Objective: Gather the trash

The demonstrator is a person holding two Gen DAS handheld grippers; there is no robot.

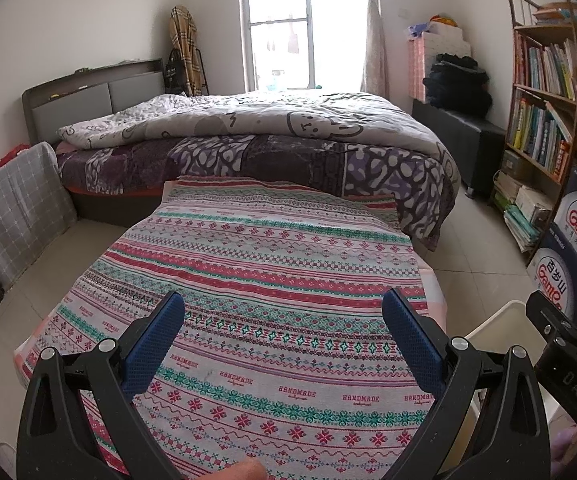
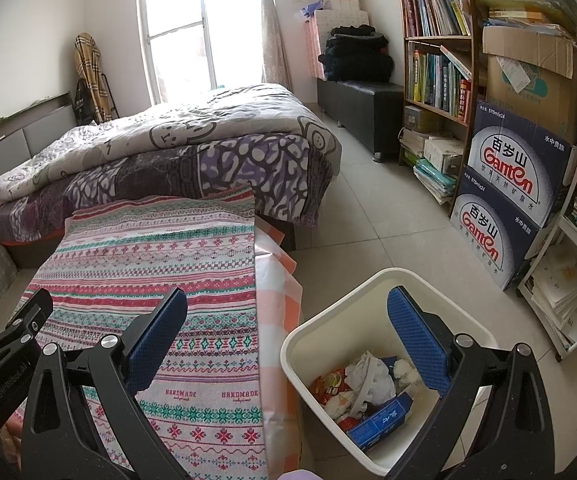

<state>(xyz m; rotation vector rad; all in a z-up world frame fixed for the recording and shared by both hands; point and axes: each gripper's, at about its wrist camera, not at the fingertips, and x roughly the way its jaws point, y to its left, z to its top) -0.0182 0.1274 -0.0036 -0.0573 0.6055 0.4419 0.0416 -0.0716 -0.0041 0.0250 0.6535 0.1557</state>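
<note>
A white trash bin (image 2: 300,344) stands on the floor to the right of the table; its rim also shows in the left wrist view (image 1: 496,316). Inside lie crumpled white paper (image 2: 368,372), a red snack wrapper (image 2: 330,386) and a blue carton (image 2: 380,420). My right gripper (image 2: 284,300) is open and empty, hovering between the table edge and the bin. My left gripper (image 1: 284,304) is open and empty above the table's patterned cloth (image 1: 268,280). No loose trash shows on the cloth.
A bed (image 1: 248,140) with a grey quilt stands behind the table. A bookshelf (image 2: 436,52) and stacked Ganten water boxes (image 2: 508,192) line the right wall. A black bench (image 2: 364,108) sits by the window. Tiled floor (image 2: 368,220) lies between bed and shelves.
</note>
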